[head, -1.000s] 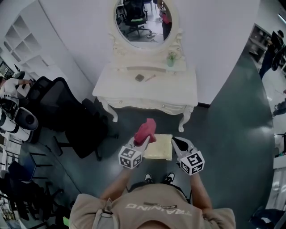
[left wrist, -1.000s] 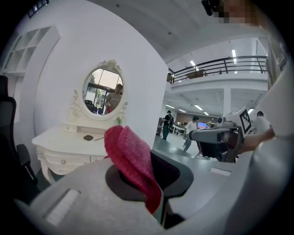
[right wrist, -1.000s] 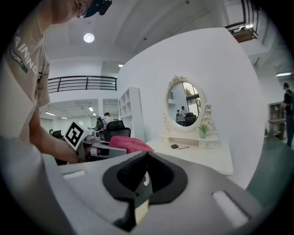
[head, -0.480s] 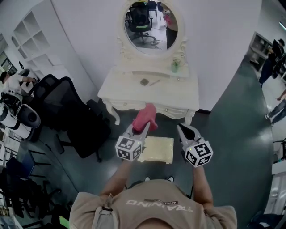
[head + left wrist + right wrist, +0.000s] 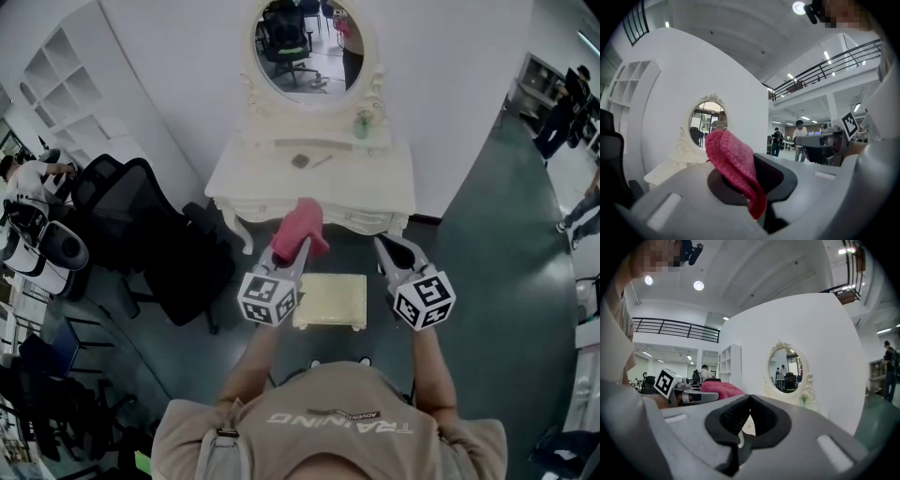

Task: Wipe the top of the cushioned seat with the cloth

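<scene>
In the head view a cream cushioned seat point(image 5: 330, 300) stands on the dark floor in front of the person. Above its left side my left gripper point(image 5: 294, 246) is shut on a pink cloth point(image 5: 300, 228), which bunches up past the jaw tips and overlaps the dressing table's front edge. The left gripper view shows the cloth point(image 5: 733, 164) folded and pinched between the jaws. My right gripper point(image 5: 388, 247) hangs above the seat's right side, jaws shut with nothing in them; its pads point(image 5: 736, 416) meet in the right gripper view. Both are held clear of the seat.
A white dressing table point(image 5: 309, 183) with an oval mirror point(image 5: 305, 42) stands just beyond the seat, with small items and a little plant point(image 5: 361, 124) on it. Black office chairs point(image 5: 141, 234) crowd the left. The person's shoes are hidden at the seat's near edge.
Both grippers have moved up and away from the seat toward the dressing table. The cloth, earlier over the seat's back left corner, now lies over the table's front edge.
</scene>
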